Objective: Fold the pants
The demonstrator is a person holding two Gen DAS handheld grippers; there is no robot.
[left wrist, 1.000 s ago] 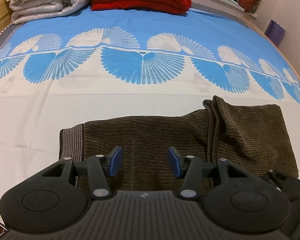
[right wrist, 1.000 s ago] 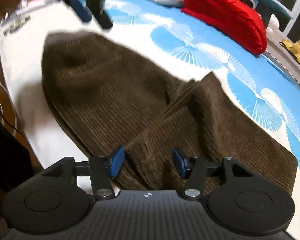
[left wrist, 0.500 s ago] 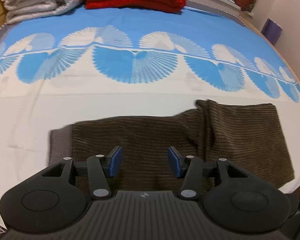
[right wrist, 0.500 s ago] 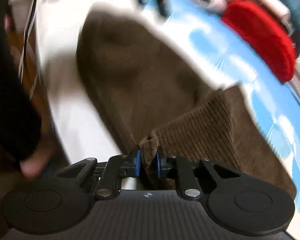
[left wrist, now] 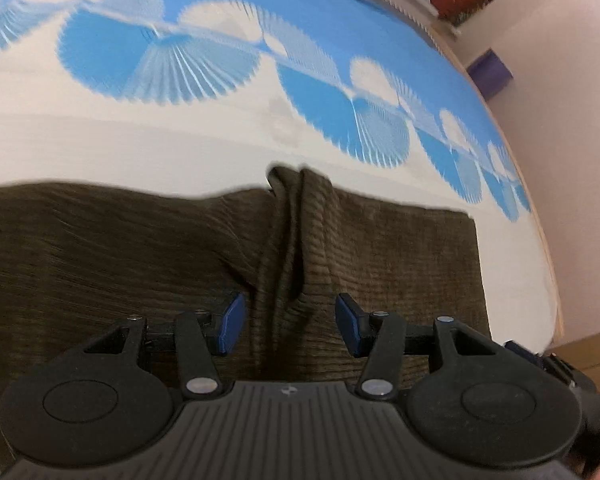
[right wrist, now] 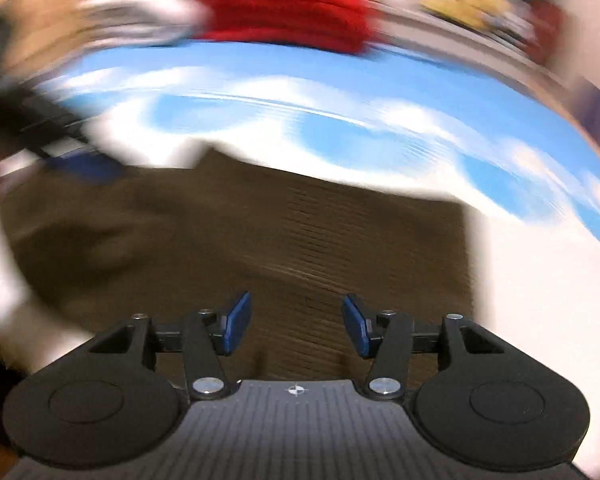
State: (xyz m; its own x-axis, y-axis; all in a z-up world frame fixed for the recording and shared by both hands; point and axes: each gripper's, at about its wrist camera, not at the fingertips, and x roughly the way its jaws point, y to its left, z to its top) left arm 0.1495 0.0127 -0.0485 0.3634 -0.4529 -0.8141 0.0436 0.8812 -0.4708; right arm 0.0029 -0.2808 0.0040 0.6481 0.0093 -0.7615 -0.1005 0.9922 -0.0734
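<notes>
Left wrist view: your left tongs straddle the pants' bunched ridge, spread; right tongs have just opened, empty.

Soft, even indoor light with a warm cast, no glare and only faint shadows. Both fisheye views bend strongly at the edges. The left wrist view smears slightly; the right wrist view streaks heavily, only its own tongs staying sharp.

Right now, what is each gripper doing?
Left gripper: open, holding nothing.
Right gripper: just opened, holding nothing, above the pants.
</notes>
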